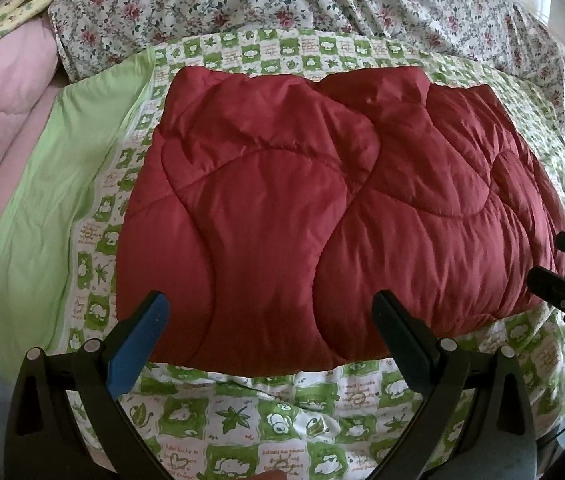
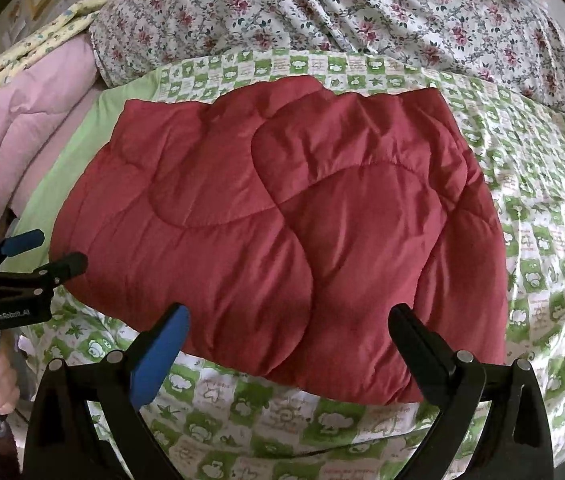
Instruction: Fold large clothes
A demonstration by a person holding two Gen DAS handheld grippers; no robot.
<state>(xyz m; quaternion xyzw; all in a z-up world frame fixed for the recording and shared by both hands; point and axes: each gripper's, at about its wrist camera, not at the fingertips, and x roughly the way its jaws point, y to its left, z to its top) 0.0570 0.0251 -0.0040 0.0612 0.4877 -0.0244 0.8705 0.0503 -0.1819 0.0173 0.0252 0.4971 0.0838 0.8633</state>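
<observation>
Label "GenRobot_AI" (image 2: 10,314) on left tool (image 2: 52,250) | both tools wide, empty | quilt (image 1: 322,208) folded

White lettering "GenRobot_AI" stands on the black body of the left tongs (image 2: 52,250).

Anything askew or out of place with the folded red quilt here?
Nothing stands out. The red quilt lies folded on the green patterned sheet; both the left gripper and right gripper hover open, empty.
</observation>
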